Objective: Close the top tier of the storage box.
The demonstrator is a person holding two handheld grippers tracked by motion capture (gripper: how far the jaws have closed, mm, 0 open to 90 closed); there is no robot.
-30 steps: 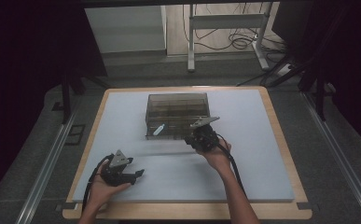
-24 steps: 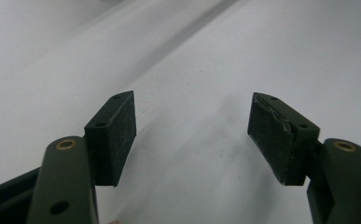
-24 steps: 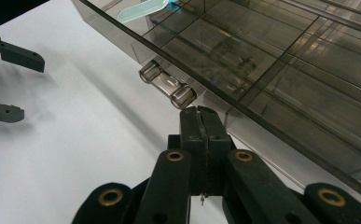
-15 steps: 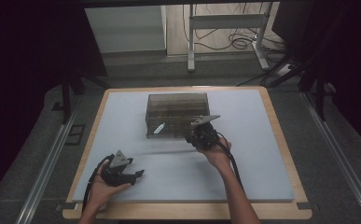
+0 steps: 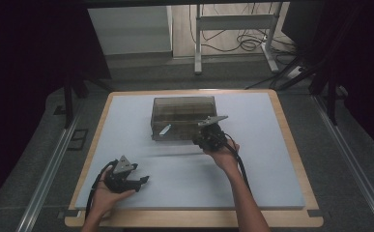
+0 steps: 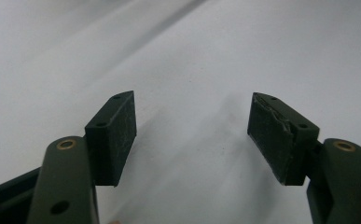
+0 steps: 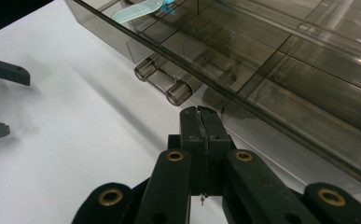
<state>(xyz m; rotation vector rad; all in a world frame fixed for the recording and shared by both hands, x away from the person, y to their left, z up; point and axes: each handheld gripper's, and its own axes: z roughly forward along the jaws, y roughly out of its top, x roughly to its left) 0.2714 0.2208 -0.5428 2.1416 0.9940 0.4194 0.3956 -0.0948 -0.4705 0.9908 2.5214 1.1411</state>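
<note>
The person's left hand (image 5: 108, 192) rests at the near left of the white mat (image 5: 271, 183), well apart from the smoky clear plastic box (image 5: 184, 112) that serves here as landmark. It holds the left gripper (image 5: 137, 181), which lies low over the mat and points toward the right; in the left gripper view (image 6: 192, 128) its two black jaws stand wide apart over bare mat, with nothing between the pads (image 6: 122, 126). Farther in, the right hand (image 5: 223, 153) carries the right gripper (image 5: 205, 140) up to the box's near right corner. In the right gripper view (image 7: 200, 122) its jaws are pressed flat together, pad against pad, gripping nothing, their tips just short of the box's near wall and close beside a small clear latch (image 7: 163, 80) on the lower front edge of the box (image 7: 281, 60). The box sits on the mat a little beyond its middle, with its lid down and dividers showing through the tinted walls. A pale blue tab (image 7: 138, 10) juts from its front near the left corner. The mat lies on a wooden table (image 5: 298, 159), whose rim frames it on all sides.
</note>
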